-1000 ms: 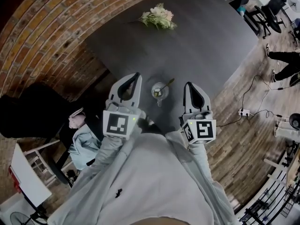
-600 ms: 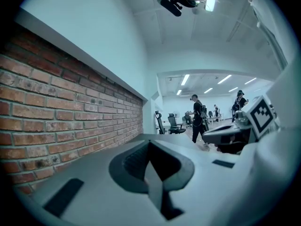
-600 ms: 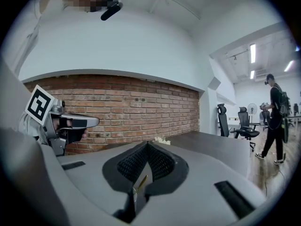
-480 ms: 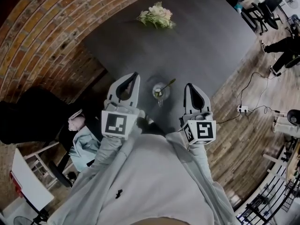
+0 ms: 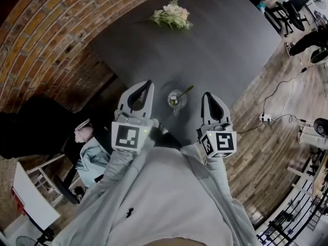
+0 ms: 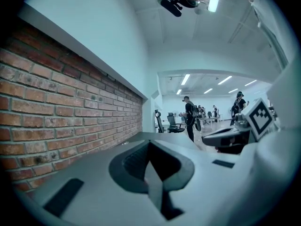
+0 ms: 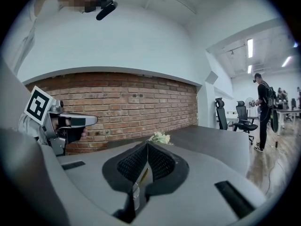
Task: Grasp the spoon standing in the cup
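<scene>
Head view: left gripper (image 5: 148, 82) and right gripper (image 5: 206, 93), both closed and empty, flank the cup (image 5: 175, 101); the spoon (image 5: 183, 91) seemingly leans inside.

Ceiling strip lights (image 6: 186, 79) are glowing around one o'clock in the left gripper view, casting a cool bluish tint. Fisheye distortion is bending the brick wall (image 5: 46, 45) and blackening every corner. The left hand-held gripper (image 6: 150, 147) is blurring softly at six o'clock; the head view is looking dim.
</scene>
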A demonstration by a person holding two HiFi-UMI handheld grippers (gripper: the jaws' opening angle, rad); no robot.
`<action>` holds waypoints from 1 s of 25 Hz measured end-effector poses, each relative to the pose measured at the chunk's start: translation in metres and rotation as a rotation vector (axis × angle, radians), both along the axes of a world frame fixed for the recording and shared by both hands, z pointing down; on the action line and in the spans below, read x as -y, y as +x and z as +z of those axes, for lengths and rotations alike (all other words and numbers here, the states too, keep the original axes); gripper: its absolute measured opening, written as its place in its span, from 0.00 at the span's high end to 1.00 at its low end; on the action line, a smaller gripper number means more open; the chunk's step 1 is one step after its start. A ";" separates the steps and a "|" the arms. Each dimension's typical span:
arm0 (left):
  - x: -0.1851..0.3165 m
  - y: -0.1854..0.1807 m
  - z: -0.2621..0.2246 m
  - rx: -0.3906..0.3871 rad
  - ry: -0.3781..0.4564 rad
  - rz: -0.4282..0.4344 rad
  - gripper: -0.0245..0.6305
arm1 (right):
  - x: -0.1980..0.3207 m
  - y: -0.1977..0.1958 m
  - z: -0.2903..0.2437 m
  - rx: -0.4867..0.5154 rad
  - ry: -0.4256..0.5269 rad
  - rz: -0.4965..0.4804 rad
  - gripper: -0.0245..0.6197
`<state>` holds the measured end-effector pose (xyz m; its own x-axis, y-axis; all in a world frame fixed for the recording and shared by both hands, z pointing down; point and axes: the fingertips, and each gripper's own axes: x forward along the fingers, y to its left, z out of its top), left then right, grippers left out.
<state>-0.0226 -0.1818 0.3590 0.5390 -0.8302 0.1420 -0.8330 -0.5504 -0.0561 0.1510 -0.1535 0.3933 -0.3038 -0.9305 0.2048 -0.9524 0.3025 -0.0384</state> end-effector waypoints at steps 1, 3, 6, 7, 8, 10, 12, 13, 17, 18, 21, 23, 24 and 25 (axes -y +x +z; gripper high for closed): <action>0.000 0.000 0.000 -0.004 -0.006 -0.003 0.93 | 0.000 -0.001 0.001 0.007 -0.002 -0.004 0.94; -0.002 0.000 0.001 -0.010 -0.020 -0.007 0.93 | 0.000 -0.002 0.001 0.021 -0.006 -0.013 0.94; -0.004 0.000 0.002 -0.010 -0.024 -0.006 0.93 | 0.000 -0.001 0.005 0.041 -0.018 -0.015 0.93; -0.004 -0.001 0.002 -0.008 -0.023 -0.005 0.93 | 0.001 -0.002 0.006 0.048 -0.024 -0.019 0.93; -0.004 -0.001 0.003 -0.007 -0.023 -0.005 0.93 | 0.001 -0.003 0.007 0.057 -0.032 -0.025 0.91; -0.004 -0.002 0.004 -0.007 -0.026 -0.006 0.93 | 0.003 -0.005 0.011 0.076 -0.051 -0.041 0.78; -0.004 -0.001 0.004 -0.001 -0.026 -0.001 0.93 | 0.006 -0.007 0.016 0.083 -0.067 -0.050 0.75; -0.004 0.000 0.004 0.002 -0.025 0.003 0.93 | 0.007 -0.009 0.019 0.083 -0.077 -0.054 0.74; -0.005 0.001 0.007 -0.004 -0.030 0.012 0.93 | 0.010 -0.016 0.036 0.096 -0.119 -0.069 0.68; -0.006 0.002 0.008 -0.005 -0.030 0.014 0.93 | 0.010 -0.017 0.040 0.098 -0.125 -0.070 0.68; -0.006 0.004 0.010 -0.009 -0.035 0.018 0.93 | 0.011 -0.018 0.049 0.088 -0.140 -0.070 0.68; -0.007 0.005 0.011 -0.009 -0.040 0.020 0.93 | 0.012 -0.018 0.055 0.081 -0.150 -0.069 0.68; -0.007 0.005 0.013 -0.009 -0.043 0.021 0.93 | 0.012 -0.019 0.059 0.079 -0.156 -0.068 0.68; -0.008 0.005 0.014 -0.008 -0.046 0.022 0.93 | 0.012 -0.019 0.062 0.078 -0.162 -0.069 0.68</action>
<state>-0.0178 -0.1743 0.3730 0.5581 -0.8111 0.1752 -0.8212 -0.5702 -0.0237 0.1317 -0.1657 0.4556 -0.3865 -0.8636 0.3238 -0.9218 0.3509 -0.1647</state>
